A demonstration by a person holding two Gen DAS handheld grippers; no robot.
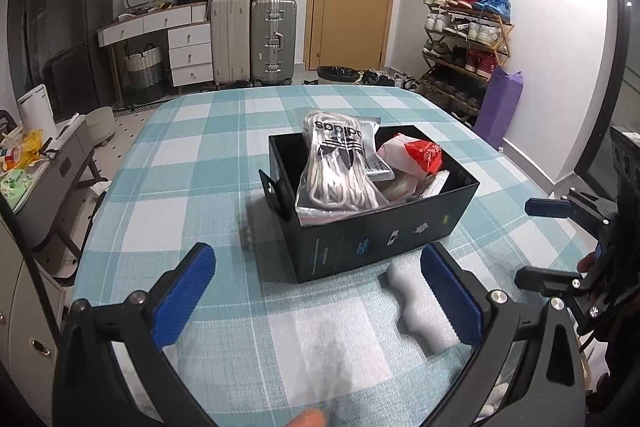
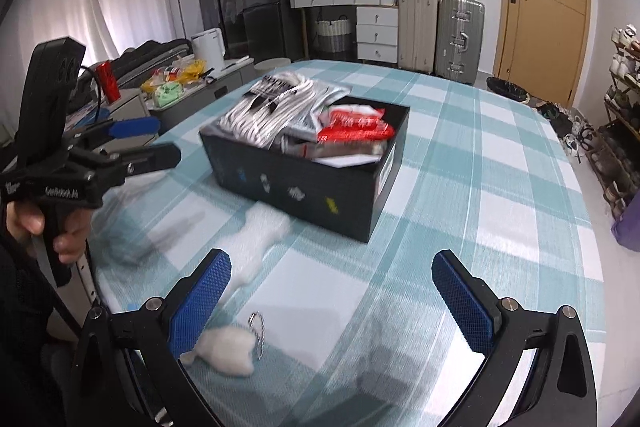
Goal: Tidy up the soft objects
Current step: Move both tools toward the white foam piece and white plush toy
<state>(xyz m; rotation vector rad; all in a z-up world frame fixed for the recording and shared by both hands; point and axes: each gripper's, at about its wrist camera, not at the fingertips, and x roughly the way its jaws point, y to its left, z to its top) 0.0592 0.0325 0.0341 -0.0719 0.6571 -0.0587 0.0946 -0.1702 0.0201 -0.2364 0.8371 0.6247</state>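
A black box (image 1: 372,239) (image 2: 308,195) stands on the checked table. It holds a clear bag of white laces (image 1: 340,163) (image 2: 276,107) and a red and white packet (image 1: 420,155) (image 2: 352,127). A white foam piece (image 1: 420,311) (image 2: 260,239) lies in front of the box. A small white plush on a key chain (image 2: 228,347) lies by my right gripper's left finger. My left gripper (image 1: 316,295) (image 2: 144,143) is open, with the foam piece next to its right finger. My right gripper (image 2: 332,303) (image 1: 540,239) is open and empty.
The checked tablecloth (image 1: 200,163) (image 2: 500,163) covers the whole table. Suitcases (image 1: 256,39) and a white dresser (image 1: 180,43) stand at the far wall. A shoe rack (image 1: 464,47) stands at the right. A low grey stand with clutter (image 1: 36,171) is left of the table.
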